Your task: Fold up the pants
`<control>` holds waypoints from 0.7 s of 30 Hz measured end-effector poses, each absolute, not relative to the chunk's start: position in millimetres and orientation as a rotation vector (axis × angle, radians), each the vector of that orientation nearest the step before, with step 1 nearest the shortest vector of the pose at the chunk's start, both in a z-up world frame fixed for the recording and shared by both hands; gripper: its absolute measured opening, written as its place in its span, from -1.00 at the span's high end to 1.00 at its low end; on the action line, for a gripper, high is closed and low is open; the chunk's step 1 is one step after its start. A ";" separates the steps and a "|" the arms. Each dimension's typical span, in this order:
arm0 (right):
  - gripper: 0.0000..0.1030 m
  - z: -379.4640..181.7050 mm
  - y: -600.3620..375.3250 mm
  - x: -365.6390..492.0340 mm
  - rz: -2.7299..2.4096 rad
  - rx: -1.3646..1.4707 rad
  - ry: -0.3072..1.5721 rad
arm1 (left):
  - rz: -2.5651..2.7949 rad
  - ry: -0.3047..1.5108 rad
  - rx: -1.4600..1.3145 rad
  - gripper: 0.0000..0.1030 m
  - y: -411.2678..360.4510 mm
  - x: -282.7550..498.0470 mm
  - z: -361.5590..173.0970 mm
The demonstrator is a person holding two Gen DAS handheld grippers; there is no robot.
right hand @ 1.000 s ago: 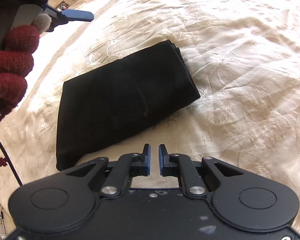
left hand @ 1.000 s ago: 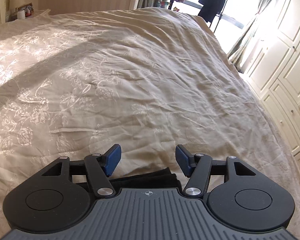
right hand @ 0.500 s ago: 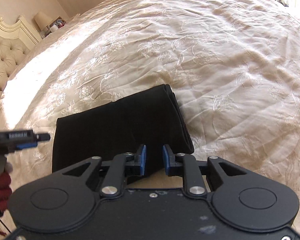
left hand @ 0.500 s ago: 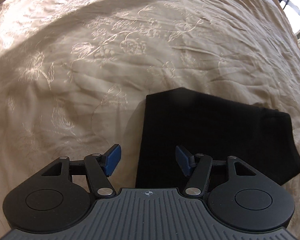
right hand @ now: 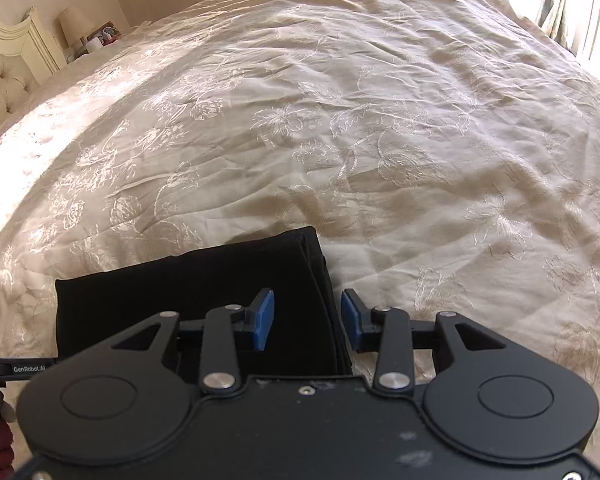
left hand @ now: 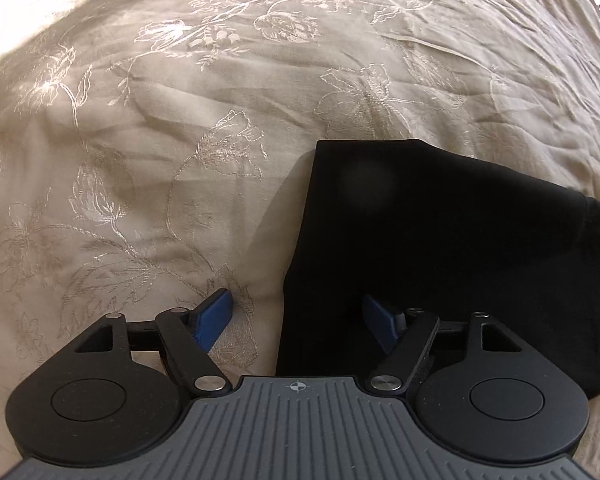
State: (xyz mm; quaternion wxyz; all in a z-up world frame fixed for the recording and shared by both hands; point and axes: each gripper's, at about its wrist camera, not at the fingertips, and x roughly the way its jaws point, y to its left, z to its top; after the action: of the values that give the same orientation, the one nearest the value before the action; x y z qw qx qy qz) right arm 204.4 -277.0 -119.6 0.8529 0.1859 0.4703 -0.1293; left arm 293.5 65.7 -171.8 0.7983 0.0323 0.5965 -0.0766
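Since both grippers straddle opposite side edges of the pants [left hand: 440, 240] with fingers widening, the main risk is a grab that takes only the top layers; the stacked plies at the edge in the right view could then peel apart and undo the fold; a lopsided lift, one hand ahead of the other, would likely skew the bundle.

Left gripper [left hand: 296, 320]: fingers spread and opening; one blue pad over the quilt [left hand: 140, 160] at 9 o'clock of the edge, the other over black cloth; the edge runs between them, no pinch seen; whether the pads touch the fabric, cannot tell.

Right gripper [right hand: 307, 320]: fingers apart and opening; layered edge between them; left pad over cloth, right pad over quilt; nothing clamped.

Second risk: a finger snags the loose, wrinkled quilt and takes it up with the pants; the soft bed gives little backing for sliding a finger under.

Pants: black, matte, folded to a compact rectangle, several layers visible at the right-hand edge; lying flat on the bed, at 6 o'clock in the right view, 3 to 5 o'clock in the left view; corners fairly square, far corner at 12 o'clock crisp; surface detail lost in the dark.

Judgement: fold looks nearly complete.
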 end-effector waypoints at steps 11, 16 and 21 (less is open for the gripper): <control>0.15 -158.9 -297.1 228.2 -0.179 0.485 1.044 | -0.193 1.234 0.101 -0.43 75.4 285.1 -153.1; 0.57 -152.6 -292.2 230.9 -0.156 0.423 1.037 | -0.208 1.177 0.122 -0.43 70.3 287.9 -133.6; 0.84 -129.5 -282.5 230.6 -0.113 0.362 0.965 | -0.246 1.109 0.107 -0.43 54.9 299.6 -115.7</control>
State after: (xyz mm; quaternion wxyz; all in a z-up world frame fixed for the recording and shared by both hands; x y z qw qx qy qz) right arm 230.6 -282.5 -129.5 0.8685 0.1730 0.4614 -0.0540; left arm 299.6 54.9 -115.7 0.8415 0.0506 0.5251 -0.1166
